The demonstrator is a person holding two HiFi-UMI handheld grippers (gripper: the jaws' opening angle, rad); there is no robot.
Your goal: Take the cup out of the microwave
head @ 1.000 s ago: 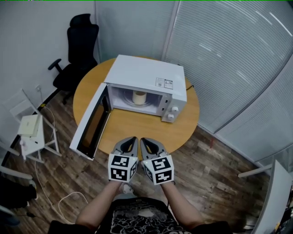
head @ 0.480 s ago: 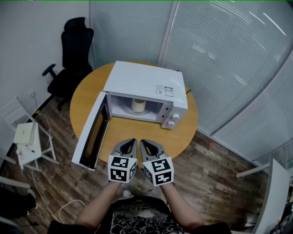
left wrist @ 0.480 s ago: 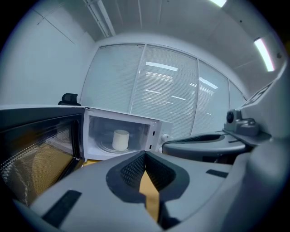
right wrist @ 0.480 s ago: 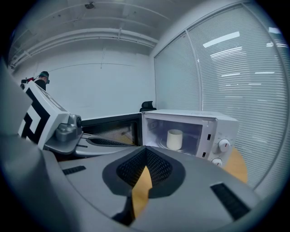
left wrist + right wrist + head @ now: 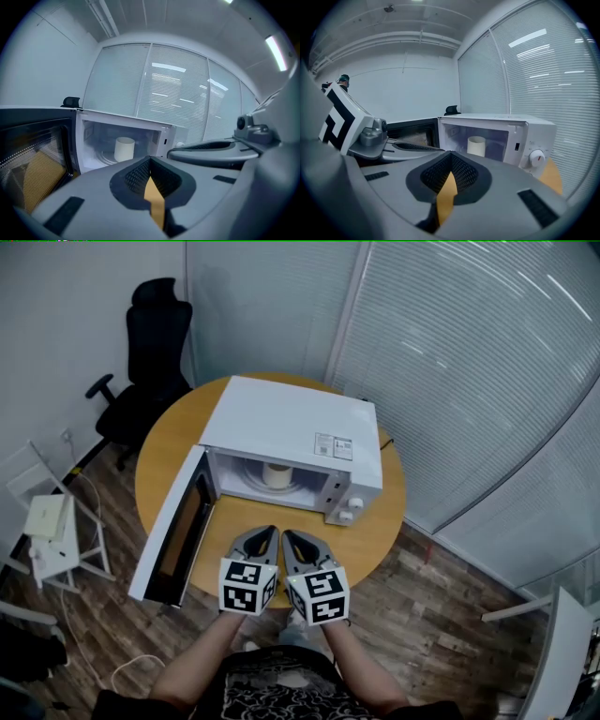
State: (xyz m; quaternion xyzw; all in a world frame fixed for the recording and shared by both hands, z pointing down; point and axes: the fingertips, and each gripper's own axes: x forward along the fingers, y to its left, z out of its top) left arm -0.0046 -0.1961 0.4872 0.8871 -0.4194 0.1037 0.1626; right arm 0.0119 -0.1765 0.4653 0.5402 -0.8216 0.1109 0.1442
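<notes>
Head view: I see the white microwave on the round table, its door swung open toward seven o'clock. The cup stands inside, at twelve o'clock from my grippers. Left gripper and right gripper hover side by side at the table's near edge.

Left gripper view: jaws pressed together, empty; cup at eleven o'clock.

Right gripper view: jaws pressed together, empty; cup at one o'clock.

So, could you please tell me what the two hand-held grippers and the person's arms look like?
The left hand-held gripper and the right hand-held gripper are grey tapering shells with black textured pads, each bearing a white cube with black square markers. Forearms are uncovered; the shirt is black with pale print.
</notes>
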